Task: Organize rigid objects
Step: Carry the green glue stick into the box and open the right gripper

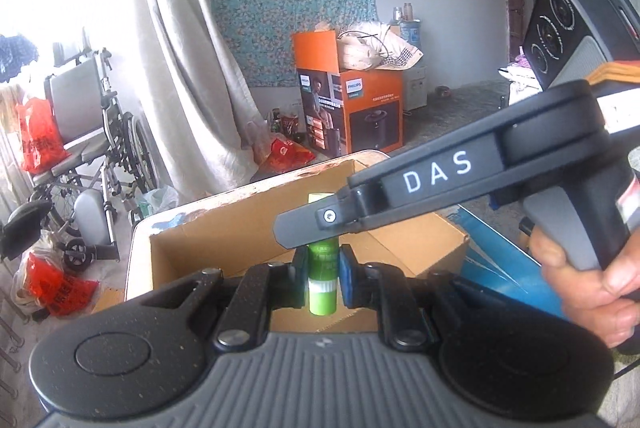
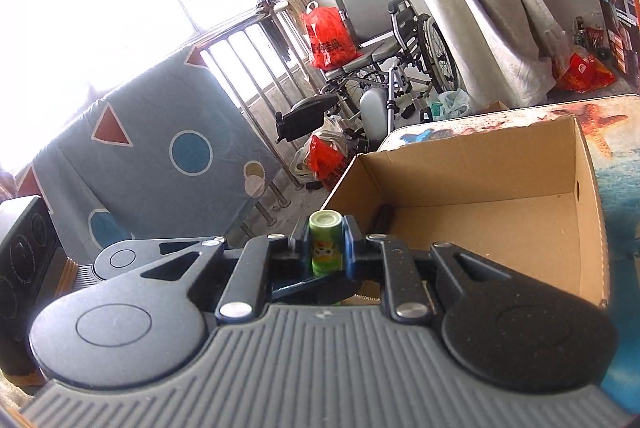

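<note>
A: Left tool (image 1: 323,278) clamps the green tube (image 1: 322,282) over the cardboard box (image 1: 224,240).

B: Right tool (image 2: 327,248) pinches that tube too, box at two o'clock. I'd let one release before lowering it flat inside.

Green tube (image 1: 322,278); brown cardboard box (image 2: 472,184).

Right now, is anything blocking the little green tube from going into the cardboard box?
Nothing visible blocks it. Both the left gripper and the right gripper are clamped on the green tube, right at the open cardboard box. The box has no lid, and the floor that shows looks bare apart from a dark object near its front corner.
</note>
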Demonstrator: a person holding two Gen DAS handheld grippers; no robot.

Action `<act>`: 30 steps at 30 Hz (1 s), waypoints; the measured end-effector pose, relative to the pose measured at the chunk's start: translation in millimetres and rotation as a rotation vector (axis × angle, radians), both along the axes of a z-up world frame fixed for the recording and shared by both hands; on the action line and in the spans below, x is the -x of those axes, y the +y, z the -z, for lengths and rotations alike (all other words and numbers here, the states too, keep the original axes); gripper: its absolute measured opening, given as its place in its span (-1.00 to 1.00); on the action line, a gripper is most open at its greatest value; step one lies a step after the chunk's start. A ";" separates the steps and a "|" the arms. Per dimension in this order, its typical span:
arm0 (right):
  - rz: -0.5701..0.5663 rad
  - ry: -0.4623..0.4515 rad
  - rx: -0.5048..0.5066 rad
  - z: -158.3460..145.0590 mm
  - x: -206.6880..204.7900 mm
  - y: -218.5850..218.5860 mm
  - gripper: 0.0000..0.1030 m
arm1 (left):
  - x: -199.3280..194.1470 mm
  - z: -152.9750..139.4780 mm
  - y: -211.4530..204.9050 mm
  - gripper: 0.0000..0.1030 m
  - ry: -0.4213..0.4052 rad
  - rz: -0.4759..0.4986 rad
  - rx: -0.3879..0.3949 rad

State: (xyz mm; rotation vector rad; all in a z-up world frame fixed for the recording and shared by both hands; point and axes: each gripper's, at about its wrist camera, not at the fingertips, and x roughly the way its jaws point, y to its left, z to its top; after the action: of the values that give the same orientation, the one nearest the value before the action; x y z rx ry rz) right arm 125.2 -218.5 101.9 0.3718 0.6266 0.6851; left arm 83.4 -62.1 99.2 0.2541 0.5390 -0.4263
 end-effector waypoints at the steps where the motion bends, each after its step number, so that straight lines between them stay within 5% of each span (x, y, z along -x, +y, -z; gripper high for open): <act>1: -0.019 0.033 0.003 -2.2 -14.9 5.9 -0.71 | -13.6 -1.4 7.4 -0.68 0.037 -0.016 0.016; 9: -0.130 0.416 0.039 36.9 -138.8 51.2 -0.72 | -87.1 26.9 54.2 -0.68 0.299 -0.115 0.045; 16: -0.192 0.672 0.077 108.0 -181.0 75.6 -0.72 | -104.6 58.2 65.6 -0.47 0.427 -0.111 0.029; 19: -0.208 0.740 0.107 130.1 -196.3 88.3 -0.72 | -103.5 60.5 70.5 -0.23 0.417 -0.130 0.015; 30: -0.251 0.757 0.229 154.6 -216.2 146.2 -0.68 | -103.0 52.5 84.5 -0.16 0.415 -0.148 0.059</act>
State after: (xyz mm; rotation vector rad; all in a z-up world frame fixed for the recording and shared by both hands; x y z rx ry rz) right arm 341.4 -72.3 -52.7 0.3371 1.4769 0.6947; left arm 186.4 22.4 46.7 0.0662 0.9436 -0.3509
